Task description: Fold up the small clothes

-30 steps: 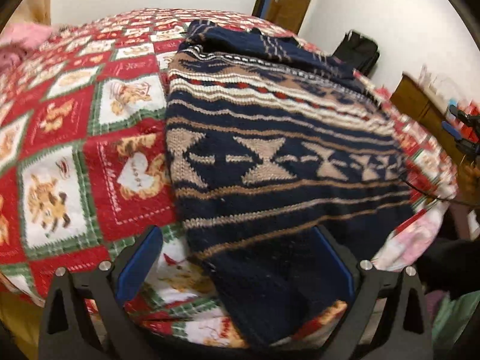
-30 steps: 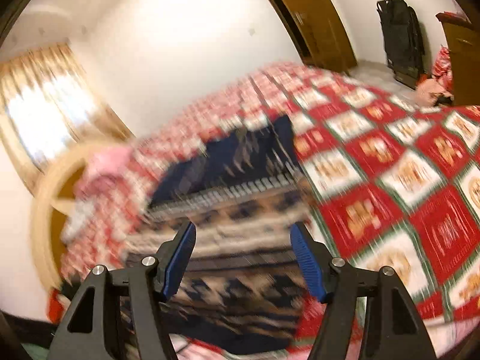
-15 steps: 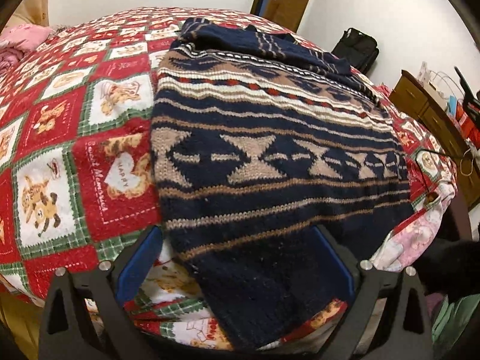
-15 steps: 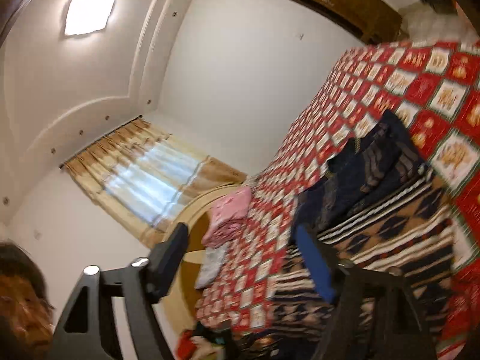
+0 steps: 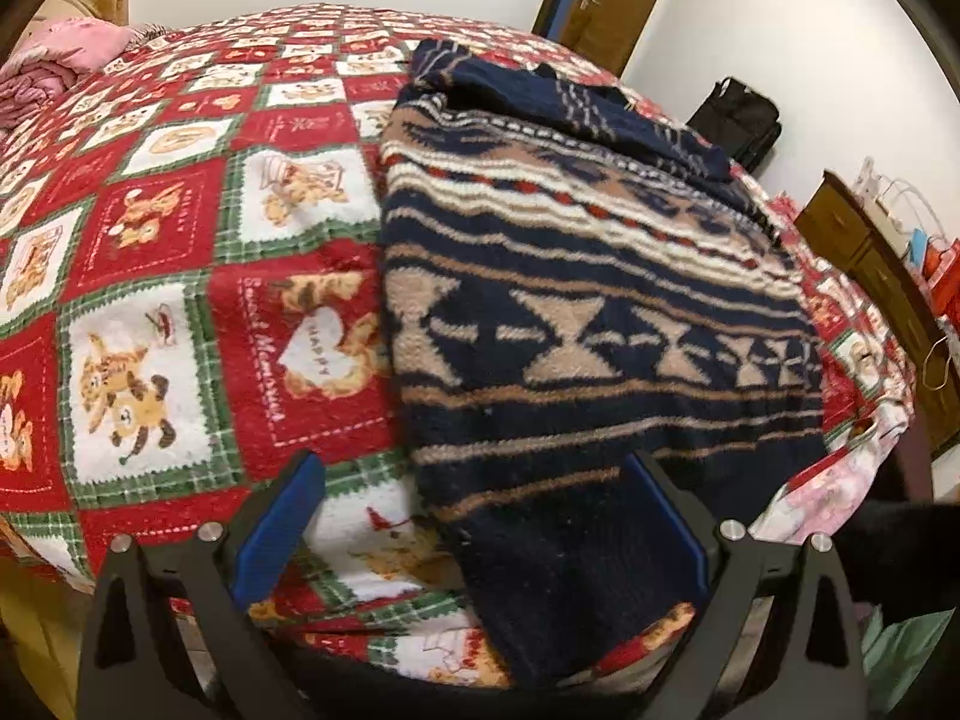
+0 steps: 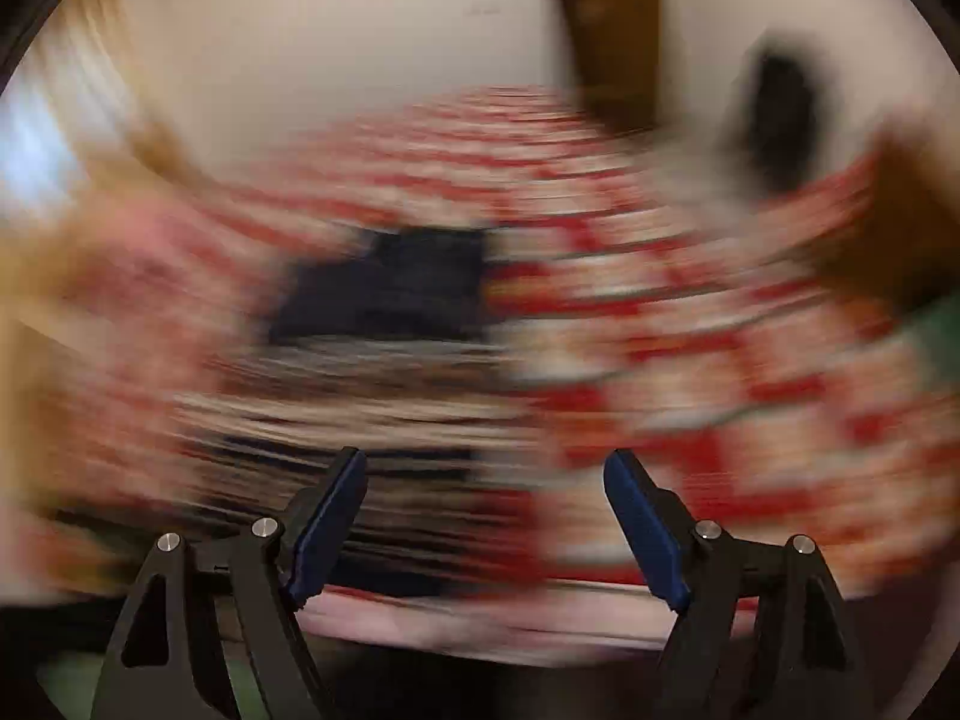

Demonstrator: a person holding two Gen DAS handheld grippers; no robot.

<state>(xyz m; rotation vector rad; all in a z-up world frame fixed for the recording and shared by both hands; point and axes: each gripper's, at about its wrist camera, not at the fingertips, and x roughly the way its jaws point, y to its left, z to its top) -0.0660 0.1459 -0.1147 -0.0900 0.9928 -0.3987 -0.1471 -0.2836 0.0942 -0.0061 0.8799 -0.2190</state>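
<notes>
Sweater [image 5: 576,324], navy with tan bands: flat on the bed [image 5: 150,312], hem overhanging its near edge. Left gripper [image 5: 474,534] spread wide at the hem, holding nothing. Right gripper [image 6: 486,528] wide, empty; view blurred.

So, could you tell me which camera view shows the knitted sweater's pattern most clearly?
The left wrist view: the sweater lies sharp on the bedspread, stripes and hourglass motifs legible. The right wrist view is heavily motion-blurred; the sweater is only a dark smear there.
</notes>
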